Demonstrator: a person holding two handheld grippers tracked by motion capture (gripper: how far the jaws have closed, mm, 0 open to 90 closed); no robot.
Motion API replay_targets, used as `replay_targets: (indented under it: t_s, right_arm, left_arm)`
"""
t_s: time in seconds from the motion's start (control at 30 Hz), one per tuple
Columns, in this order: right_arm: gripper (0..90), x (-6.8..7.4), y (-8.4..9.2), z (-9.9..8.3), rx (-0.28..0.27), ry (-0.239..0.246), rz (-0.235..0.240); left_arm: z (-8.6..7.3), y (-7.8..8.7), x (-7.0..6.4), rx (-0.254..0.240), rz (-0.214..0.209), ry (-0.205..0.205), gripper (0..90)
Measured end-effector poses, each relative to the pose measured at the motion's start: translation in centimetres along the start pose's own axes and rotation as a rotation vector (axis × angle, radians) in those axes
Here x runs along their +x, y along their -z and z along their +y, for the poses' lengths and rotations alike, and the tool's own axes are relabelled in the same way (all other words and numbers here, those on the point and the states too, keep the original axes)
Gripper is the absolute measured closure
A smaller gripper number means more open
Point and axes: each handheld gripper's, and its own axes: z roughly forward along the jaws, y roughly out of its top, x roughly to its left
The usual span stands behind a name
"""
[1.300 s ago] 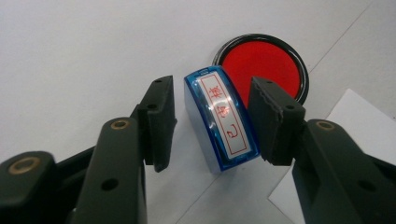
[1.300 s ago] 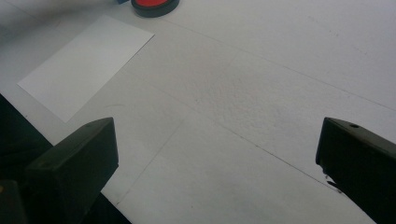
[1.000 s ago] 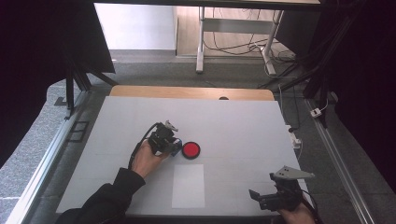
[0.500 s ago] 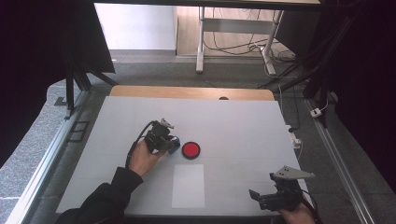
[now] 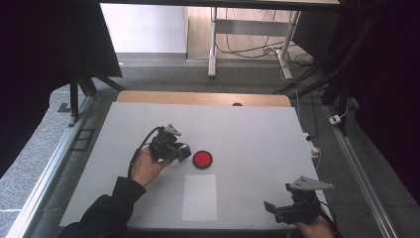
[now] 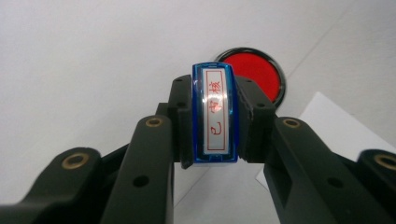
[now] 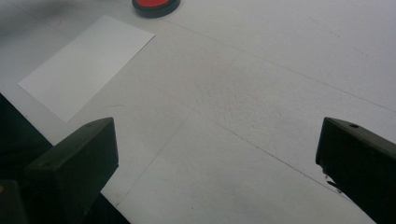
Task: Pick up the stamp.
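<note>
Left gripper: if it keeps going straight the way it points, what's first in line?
Probably the round red ink pad just past the blue-framed stamp clamped in the left gripper; their heights are unclear.

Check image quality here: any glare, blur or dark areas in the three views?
High view: white table evenly lit, surroundings nearly black, small things soft. Left gripper view: blue rectangular stamp clamped in the left gripper is sharp, a glare band crossing its label; round red ink pad slightly soft. Right gripper view: the right gripper jaws dark and blurred, white paper sheet clear.
</note>
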Motion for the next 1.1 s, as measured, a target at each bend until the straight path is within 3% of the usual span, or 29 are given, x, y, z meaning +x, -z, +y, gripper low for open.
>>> replay_targets:
  t_s: [0.17,0.37,0.5,0.7,1.1]
  right_arm:
    - [0.0,0.0,-0.1,0.0,-0.004,0.0,0.003]
    - [0.0,0.1,0.0,0.0,-0.004,0.003,0.002]
    - [0.0,0.1,0.0,0.0,-0.004,0.002,0.002]
    - [0.0,0.1,0.0,0.0,-0.003,0.004,0.001]
    - [0.0,0.1,0.0,0.0,-0.003,0.006,0.0]
  left_arm:
    - [0.0,0.9,-0.1,-0.021,-0.049,-0.008,70.5]
    - [-0.1,1.9,-0.7,-0.039,-0.046,-0.03,70.5]
    - [-0.3,2.4,-0.9,-0.055,-0.078,-0.021,70.5]
    - [-0.8,3.4,-1.2,-0.096,-0.105,-0.043,70.5]
    - [-1.4,4.9,-2.2,-0.12,-0.147,-0.056,70.5]
